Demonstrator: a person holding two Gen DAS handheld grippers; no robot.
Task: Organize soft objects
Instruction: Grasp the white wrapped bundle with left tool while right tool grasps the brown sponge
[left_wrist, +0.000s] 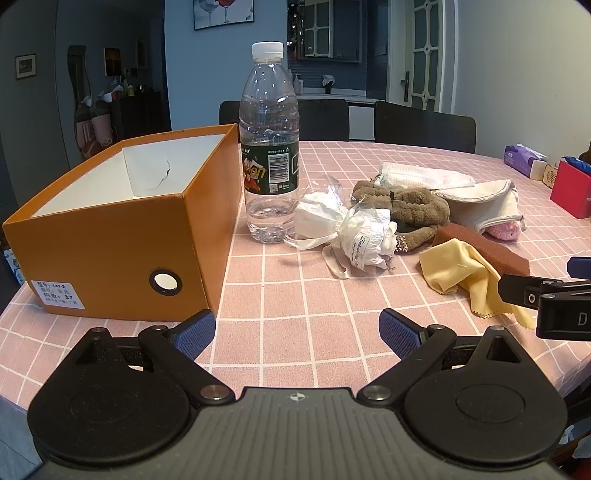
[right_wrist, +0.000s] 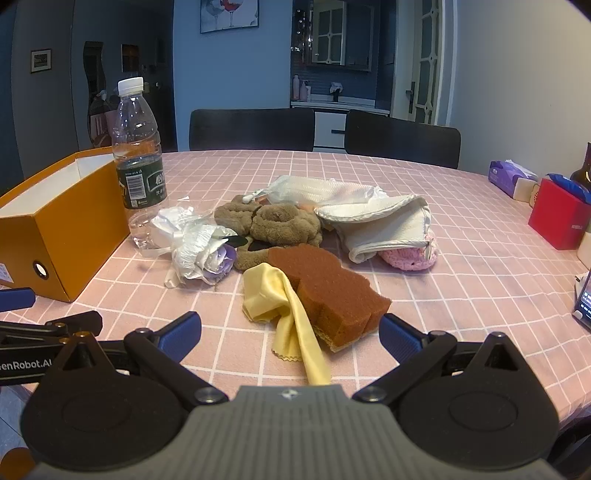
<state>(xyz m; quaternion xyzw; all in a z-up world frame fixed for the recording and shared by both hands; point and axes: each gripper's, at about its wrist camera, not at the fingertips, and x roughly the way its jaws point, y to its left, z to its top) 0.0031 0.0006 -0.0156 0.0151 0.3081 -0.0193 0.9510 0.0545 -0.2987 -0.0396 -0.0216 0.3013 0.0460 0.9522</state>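
Hovering low over the pink checked tablecloth (left_wrist: 295, 295), the left gripper (left_wrist: 297, 328) has its blue-padded jaws spread wide with nothing between them. Right gripper (right_wrist: 290, 330) also spread wide, holding nothing; the near end of the yellow cloth (right_wrist: 291, 314) and the near corner of the brown sponge (right_wrist: 332, 295) lie in the gap between its pads, not clamped.

Soft objects sit in a loose pile mid-table. Yellow cloth lies crumpled against the sponge's left side, touching it. Behind them, a brown plush piece (right_wrist: 273, 221). Left of that, a crumpled white bag with ribbon (right_wrist: 201, 251), touching the plush. Further back, a white mesh pouch (right_wrist: 317, 192), and to the right a white folded towel (right_wrist: 384, 225) overlapping a pink knitted item (right_wrist: 410, 258).

Orange cardboard box (left_wrist: 122, 236) stands open on the left, white inside, well apart from the sponge. What lies on its floor cannot be seen. A clear water bottle (left_wrist: 269, 147) stands upright just beside the box's right wall, near the white bag.

Far right edge of the table: purple tissue pack (right_wrist: 508, 177) and a red box (right_wrist: 557, 218).
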